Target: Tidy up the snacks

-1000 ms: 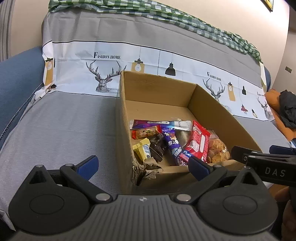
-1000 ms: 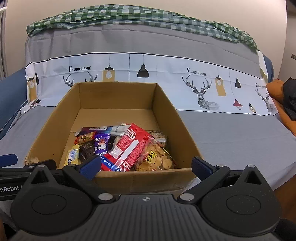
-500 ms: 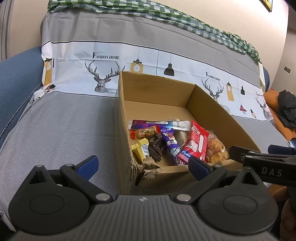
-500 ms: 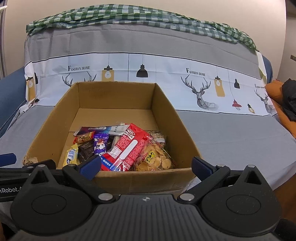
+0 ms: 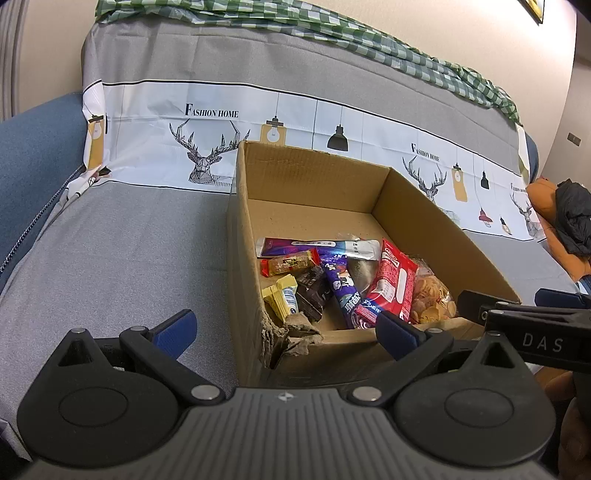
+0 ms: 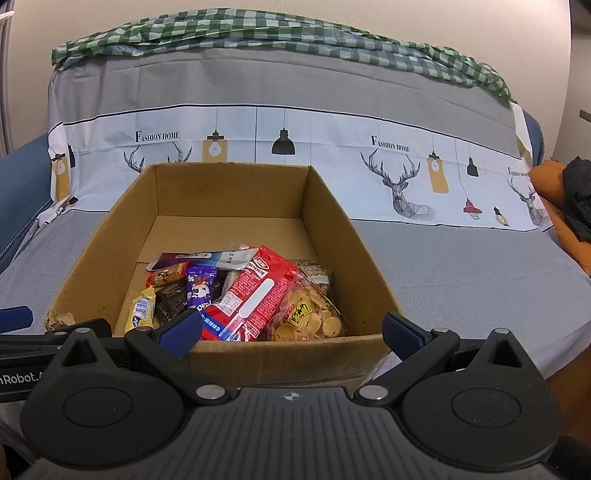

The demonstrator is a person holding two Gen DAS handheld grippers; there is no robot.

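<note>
An open cardboard box point(image 5: 317, 177) point(image 6: 229, 184) stands on a grey-covered sofa. Several snacks lie in its near half: a red biscuit pack point(image 5: 393, 284) point(image 6: 255, 295), a clear bag of round crackers point(image 5: 430, 295) point(image 6: 310, 314), a purple wrapper point(image 5: 341, 291) point(image 6: 201, 290), a dark chocolate pack point(image 5: 312, 295) point(image 6: 170, 299), a yellow packet point(image 5: 282, 297) point(image 6: 142, 308) and a long silver-purple packet point(image 5: 317, 247) point(image 6: 203, 258). My left gripper point(image 5: 284, 330) is open before the box's torn near-left corner. My right gripper point(image 6: 291, 332) is open before the near wall. Both hold nothing.
The sofa cover point(image 6: 443, 266) has a white band printed with deer and lamps point(image 6: 402, 184). A green checked cloth point(image 6: 258, 35) lies along the backrest. An orange cushion with dark clothing point(image 5: 569, 221) sits far right. The blue armrest point(image 5: 33, 147) is at left.
Both views have barely shifted; the box sits a little higher in the left wrist view. The snacks have not moved and both grippers stay open.
</note>
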